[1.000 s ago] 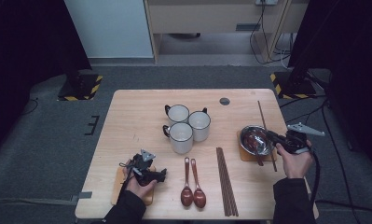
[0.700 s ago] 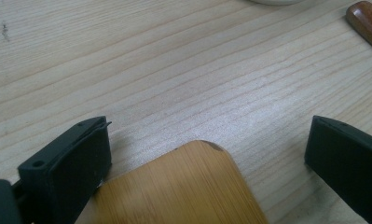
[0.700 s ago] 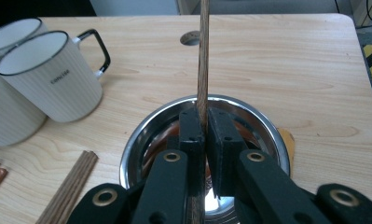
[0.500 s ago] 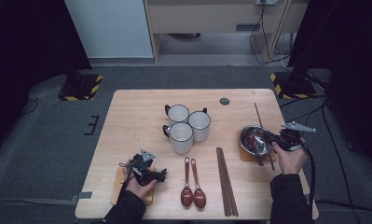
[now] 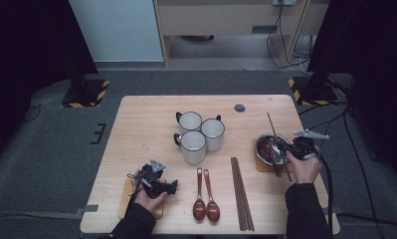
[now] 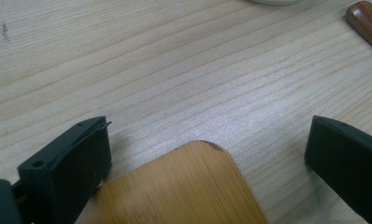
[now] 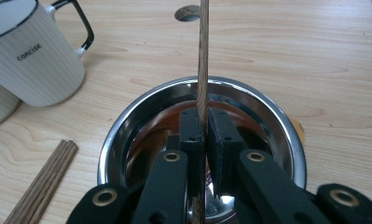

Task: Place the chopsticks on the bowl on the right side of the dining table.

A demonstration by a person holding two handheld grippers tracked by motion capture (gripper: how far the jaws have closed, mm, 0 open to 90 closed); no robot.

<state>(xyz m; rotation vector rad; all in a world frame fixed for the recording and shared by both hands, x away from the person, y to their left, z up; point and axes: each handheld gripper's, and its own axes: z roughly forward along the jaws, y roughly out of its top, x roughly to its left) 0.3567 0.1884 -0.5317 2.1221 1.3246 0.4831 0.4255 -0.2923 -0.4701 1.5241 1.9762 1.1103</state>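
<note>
A: What is hidden or hard to read?
B: In the right gripper view the chopstick (image 7: 203,60) runs out of frame at top and bottom. The bowl's contents are a reddish blur behind the jaws. In the left gripper view the bamboo coaster (image 6: 183,186) is cut off at the bottom edge.

A: The chopstick itself?
B: Dark brown wood, thin, straight. The right gripper (image 5: 285,153) pinches it between jaws pressed together, over the steel bowl (image 5: 263,142) at the table's 3 o'clock side. Its far end points toward 12 o'clock.

A: The other hand?
B: The left gripper (image 5: 170,187) rests at 7 o'clock, jaws spread wide, with a corner of the coaster between them; contact is unclear.

A: Open room?
B: The bowl sits near the table's (image 5: 146,124) 3 o'clock edge. Three mugs (image 5: 198,134) stand at centre, well apart. Bare wood lies toward 10 o'clock.
</note>
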